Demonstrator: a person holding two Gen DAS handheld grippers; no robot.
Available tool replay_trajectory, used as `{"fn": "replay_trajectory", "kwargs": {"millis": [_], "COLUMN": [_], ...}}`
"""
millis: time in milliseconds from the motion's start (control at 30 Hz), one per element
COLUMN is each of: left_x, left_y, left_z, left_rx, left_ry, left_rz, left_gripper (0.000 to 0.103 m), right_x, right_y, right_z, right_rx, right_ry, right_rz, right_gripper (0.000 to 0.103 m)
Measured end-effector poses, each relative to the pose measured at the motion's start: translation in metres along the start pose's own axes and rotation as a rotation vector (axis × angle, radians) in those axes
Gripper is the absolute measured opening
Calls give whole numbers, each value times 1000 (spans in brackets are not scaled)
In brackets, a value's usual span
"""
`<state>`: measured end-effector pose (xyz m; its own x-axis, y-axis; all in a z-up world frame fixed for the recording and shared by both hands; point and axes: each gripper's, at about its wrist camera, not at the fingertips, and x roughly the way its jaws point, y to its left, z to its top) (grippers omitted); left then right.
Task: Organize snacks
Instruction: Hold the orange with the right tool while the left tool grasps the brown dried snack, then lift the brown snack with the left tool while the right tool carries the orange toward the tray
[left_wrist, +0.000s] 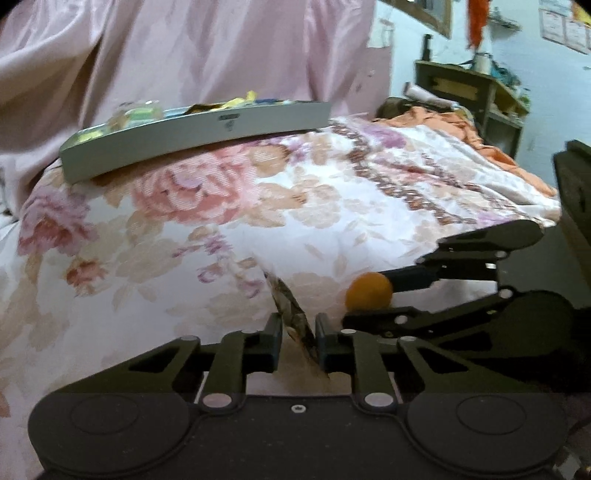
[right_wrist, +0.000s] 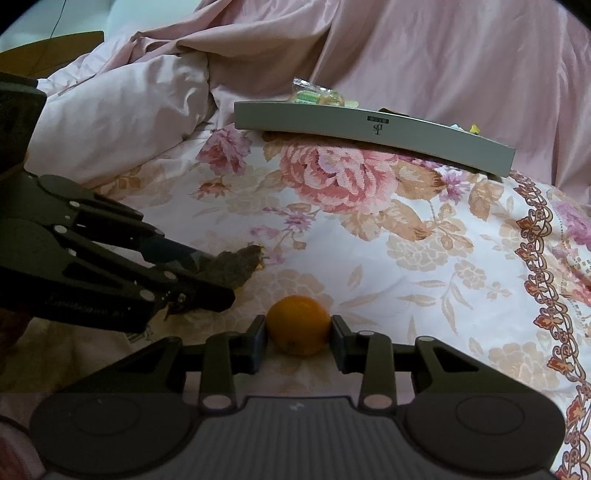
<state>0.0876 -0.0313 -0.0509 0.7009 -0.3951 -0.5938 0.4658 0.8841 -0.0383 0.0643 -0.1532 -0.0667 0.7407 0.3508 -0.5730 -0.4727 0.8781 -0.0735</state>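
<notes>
A small orange fruit (right_wrist: 298, 325) rests on the floral bedspread, and my right gripper (right_wrist: 298, 329) is shut on it, a pad pressed against each side. The left wrist view shows that same right gripper (left_wrist: 373, 299) coming in from the right with the orange fruit (left_wrist: 369, 291) at its tips. My left gripper (left_wrist: 297, 326) is shut on a thin dark brown snack packet (left_wrist: 293, 317) standing on edge between its pads. In the right wrist view the left gripper (right_wrist: 218, 277) reaches in from the left, with the snack packet (right_wrist: 240, 264) sticking out past its tips.
A grey tray (left_wrist: 195, 129) (right_wrist: 369, 127) holding several wrapped snacks (right_wrist: 314, 96) lies further back on the floral bedspread (left_wrist: 221, 221). Pink bedding (right_wrist: 129, 110) is piled behind it. An orange cloth (left_wrist: 443, 122) and a cluttered shelf (left_wrist: 480, 96) are at the far right.
</notes>
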Motion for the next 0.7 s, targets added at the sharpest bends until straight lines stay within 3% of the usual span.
{"fn": "replay_trajectory", "kwargs": {"millis": [167, 333, 567, 700], "left_x": [3, 14, 12, 13], "left_y": [-7, -6, -3, -1], "left_z": [-3, -5, -4, -4], "left_rx": [6, -18, -73, -98], "left_ry": [2, 40, 11, 13], "left_rz": [-26, 0, -4, -19], "left_gripper": [20, 21, 11, 11], "right_x": [-6, -9, -9, -10], "right_y": [-7, -12, -11, -10], "right_z": [-4, -6, -5, -4], "right_rx": [10, 22, 10, 6], "right_ry": [-5, -9, -18, -23], "right_rz": [-27, -43, -50, -54], "right_gripper": [40, 40, 40, 40]}}
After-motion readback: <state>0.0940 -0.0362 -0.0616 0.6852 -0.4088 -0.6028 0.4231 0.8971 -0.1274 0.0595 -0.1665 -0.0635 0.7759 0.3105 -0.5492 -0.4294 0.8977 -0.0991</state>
